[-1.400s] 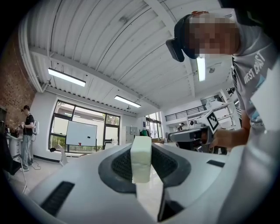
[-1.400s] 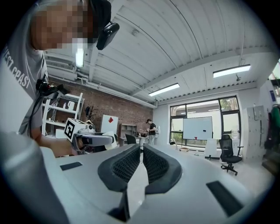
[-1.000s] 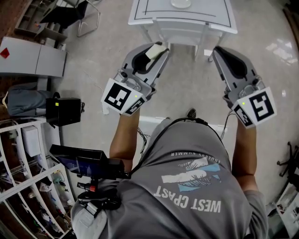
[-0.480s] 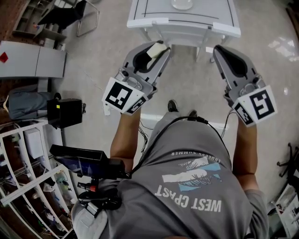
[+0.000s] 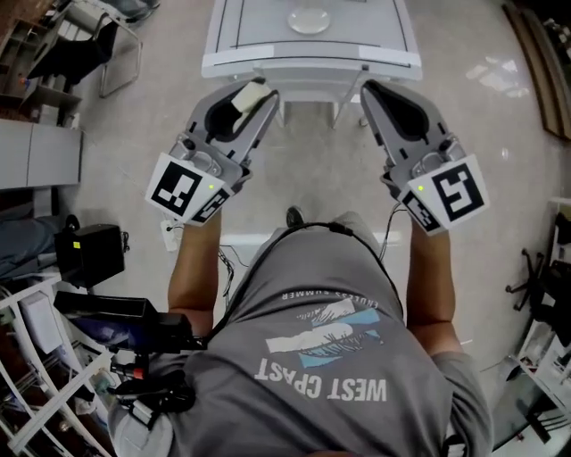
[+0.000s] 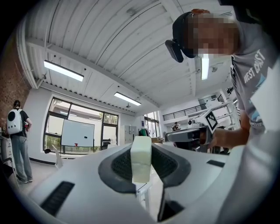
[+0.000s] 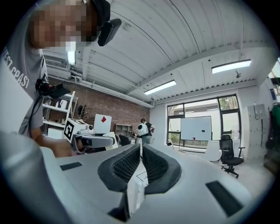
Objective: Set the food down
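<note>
A pale cream block of food (image 5: 249, 95) (image 6: 141, 158) sits upright between the pads of my left gripper (image 5: 259, 96) (image 6: 141, 154), which is shut on it and held about level. My right gripper (image 5: 368, 89) (image 7: 141, 151) is beside it, jaws together with nothing between them. Both point at a white table (image 5: 268, 64) just ahead of the fingertips, which bears a small white plate (image 5: 309, 20). The two grippers hang over the floor in front of the table's near edge.
A black box (image 5: 89, 254) and wire shelving (image 5: 36, 375) stand at the left, with a grey cabinet (image 5: 36, 152) and a chair (image 5: 85, 49) further up. A person with a white backpack (image 6: 16, 131) stands far off. An office chair (image 7: 229, 154) is at the right.
The table and plate have come closer and shifted left in the head view as the person walked on. Both grippers moved with them; the block stays gripped.
</note>
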Demonstrator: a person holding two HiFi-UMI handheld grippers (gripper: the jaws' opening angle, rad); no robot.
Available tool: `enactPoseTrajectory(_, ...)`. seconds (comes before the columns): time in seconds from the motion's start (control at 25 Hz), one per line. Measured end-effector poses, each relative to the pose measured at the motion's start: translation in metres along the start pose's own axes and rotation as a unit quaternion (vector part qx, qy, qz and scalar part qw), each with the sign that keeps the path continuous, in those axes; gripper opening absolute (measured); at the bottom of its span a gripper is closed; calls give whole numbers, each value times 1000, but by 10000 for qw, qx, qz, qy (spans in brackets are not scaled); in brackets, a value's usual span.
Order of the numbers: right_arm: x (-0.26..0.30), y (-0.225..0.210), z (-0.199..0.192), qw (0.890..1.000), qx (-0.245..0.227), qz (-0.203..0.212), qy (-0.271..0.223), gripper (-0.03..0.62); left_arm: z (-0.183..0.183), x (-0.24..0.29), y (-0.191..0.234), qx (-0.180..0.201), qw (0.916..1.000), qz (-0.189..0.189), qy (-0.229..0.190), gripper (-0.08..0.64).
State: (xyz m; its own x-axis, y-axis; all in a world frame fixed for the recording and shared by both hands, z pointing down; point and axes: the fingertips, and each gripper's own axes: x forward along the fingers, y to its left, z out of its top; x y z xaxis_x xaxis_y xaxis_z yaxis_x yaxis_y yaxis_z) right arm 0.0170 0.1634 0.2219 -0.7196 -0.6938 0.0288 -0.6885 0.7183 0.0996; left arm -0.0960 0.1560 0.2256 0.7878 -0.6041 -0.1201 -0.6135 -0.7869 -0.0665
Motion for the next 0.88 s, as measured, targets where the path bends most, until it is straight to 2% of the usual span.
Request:
enactPoseTrajectory(0.4, 20, -41, -12, 9996, 214, 73, 148, 11, -10, 38, 26, -119, 9997, 75, 189, 101)
enactPoseTrajectory(0.56, 30, -72, -24, 9992, 340, 207, 92, 11, -19, 69, 36, -34, 9995, 143, 288, 101)
enactPoseTrajectory(0.72, 18, -107, -20, 9988, 294, 345, 167, 11, -17, 109, 31, -83, 9995, 251, 178, 101)
enactPoseTrajectory(0.88, 36, -125, -26, 9976, 371, 578, 52, 11, -27, 127, 45, -16, 9986, 388, 357, 101)
